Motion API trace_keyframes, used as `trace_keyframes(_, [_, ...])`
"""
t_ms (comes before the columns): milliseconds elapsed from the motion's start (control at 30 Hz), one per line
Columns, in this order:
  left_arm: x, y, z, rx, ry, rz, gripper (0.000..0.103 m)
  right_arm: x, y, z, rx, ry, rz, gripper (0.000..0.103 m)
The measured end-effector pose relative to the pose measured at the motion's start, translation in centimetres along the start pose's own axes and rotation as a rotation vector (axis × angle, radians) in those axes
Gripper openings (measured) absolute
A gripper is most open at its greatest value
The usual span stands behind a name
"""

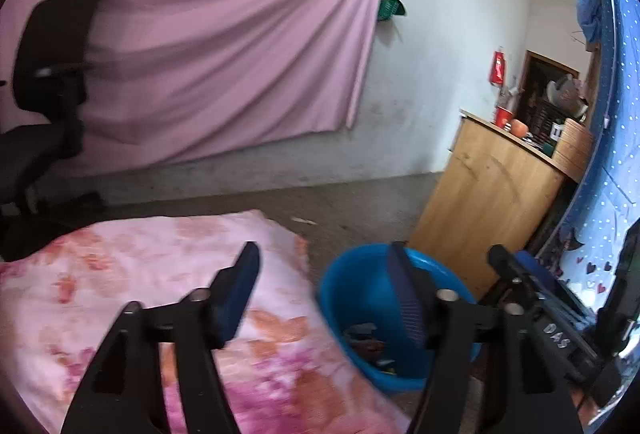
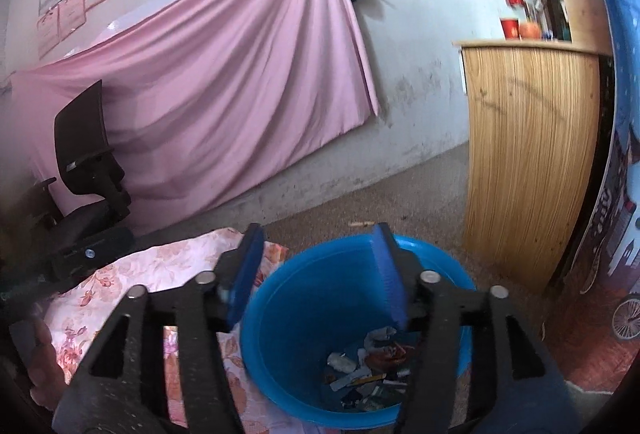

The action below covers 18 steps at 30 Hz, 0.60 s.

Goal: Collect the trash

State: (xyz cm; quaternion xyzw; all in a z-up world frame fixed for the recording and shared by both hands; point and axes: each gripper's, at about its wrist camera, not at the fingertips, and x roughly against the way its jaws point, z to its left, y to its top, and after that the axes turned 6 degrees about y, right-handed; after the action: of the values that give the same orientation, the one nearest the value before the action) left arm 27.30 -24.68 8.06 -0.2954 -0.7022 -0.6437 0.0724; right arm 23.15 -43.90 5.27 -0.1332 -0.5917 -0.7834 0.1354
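Your bin (image 2: 304,314) holds scraps (image 2: 368,370) at its bottom. Both your left gripper (image 1: 324,274) and right gripper (image 2: 320,258) gape, grasping nothing.

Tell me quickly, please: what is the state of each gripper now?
Left gripper: open, holding nothing.
Right gripper: open, holding nothing, above the blue bucket.

The left gripper (image 1: 324,274) is spread wide, holding nothing; the right gripper (image 2: 318,266) likewise.
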Motion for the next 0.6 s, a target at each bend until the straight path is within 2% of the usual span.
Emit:
trace_keyframes(33, [0.7, -0.2, 0.6, 0.002, 0.012, -0.015, 0.083, 0.3, 0.1, 0.4, 0.006, 0.002, -0.008, 0.093])
trace_keyframes(67, [1.4, -0.5, 1.2, 0.004, 0.024, -0.031, 0.093, 0.5, 0.1, 0.7, 0.010, 0.004, -0.015, 0.097])
trace_keyframes(100, [2.0, -0.8, 1.7, 0.009, 0.038, -0.044, 0.096, 0.8, 0.1, 1.1, 0.014, 0.006, -0.020, 0.099])
trace_keyframes(133, [2.6, -1.1, 2.2, 0.014, 0.053, -0.056, 0.098, 1.1, 0.0, 1.6, 0.021, 0.011, -0.026, 0.103])
trace_keyframes(433, [7.9, -4.4, 6.4, 0.026, 0.139, -0.129, 0.100, 4.2, -1.2, 5.7, 0.072, 0.043, -0.089, 0.103])
trace_keyframes(600, [10.8, -6.4, 7.7, 0.026, 0.155, -0.157, 0.101, 6.2, -2.3, 7.8, 0.097, 0.067, -0.120, 0.103])
